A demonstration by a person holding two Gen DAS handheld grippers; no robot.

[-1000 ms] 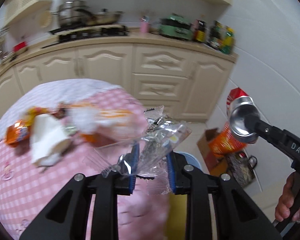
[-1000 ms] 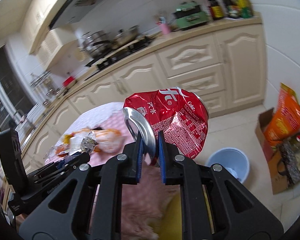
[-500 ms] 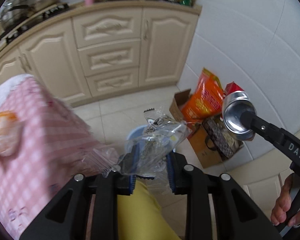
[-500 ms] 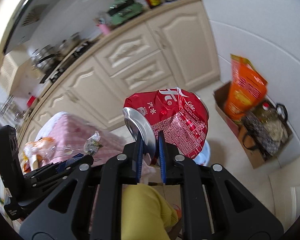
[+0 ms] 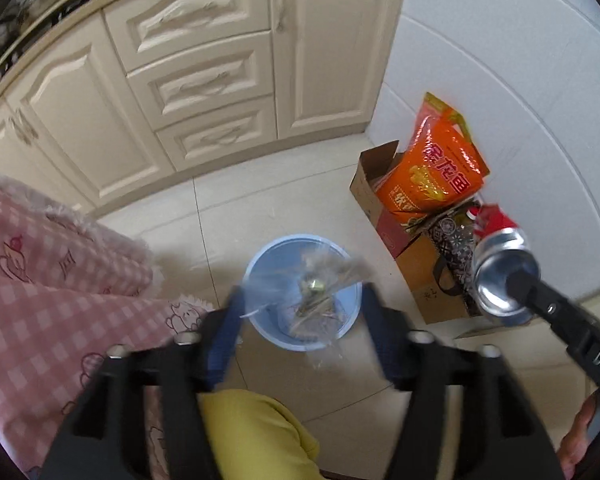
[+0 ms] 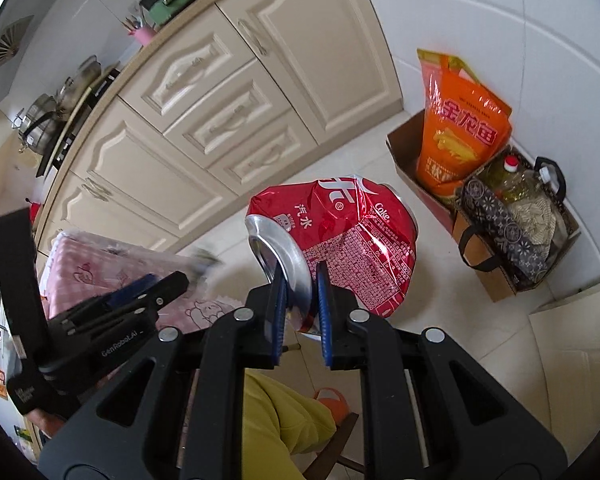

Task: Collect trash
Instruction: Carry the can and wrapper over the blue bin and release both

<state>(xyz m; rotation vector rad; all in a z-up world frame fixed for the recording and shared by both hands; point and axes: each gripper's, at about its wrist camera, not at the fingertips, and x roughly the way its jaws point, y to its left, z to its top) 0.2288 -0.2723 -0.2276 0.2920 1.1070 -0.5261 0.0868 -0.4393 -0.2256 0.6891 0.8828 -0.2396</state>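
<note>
My left gripper [image 5: 302,316] hangs over a light blue bin [image 5: 302,292] on the floor, its jaws opening and blurred. A clear plastic wrapper [image 5: 320,280] hangs loose between them, over the bin's mouth, with neither pad pressing on it. My right gripper [image 6: 298,280] is shut on a crushed red cola can [image 6: 340,236], pinching it at its silver end. In the left wrist view the crushed red cola can [image 5: 500,276] and the right gripper [image 5: 504,284] show at the right, beside the bin. In the right wrist view the left gripper [image 6: 164,284] shows at the left.
A cardboard box [image 5: 384,216] with an orange bag [image 5: 432,176] and a patterned tote [image 6: 512,236] stands against the white wall, right of the bin. Cream cabinets [image 5: 204,80] line the back. A pink checked tablecloth [image 5: 52,288] hangs at the left. A yellow trouser leg [image 5: 256,436] is below.
Both grippers swung from the table, down toward the floor by the bin. The left jaws spread apart and let go of the wrapper. The right still pinches the can.
</note>
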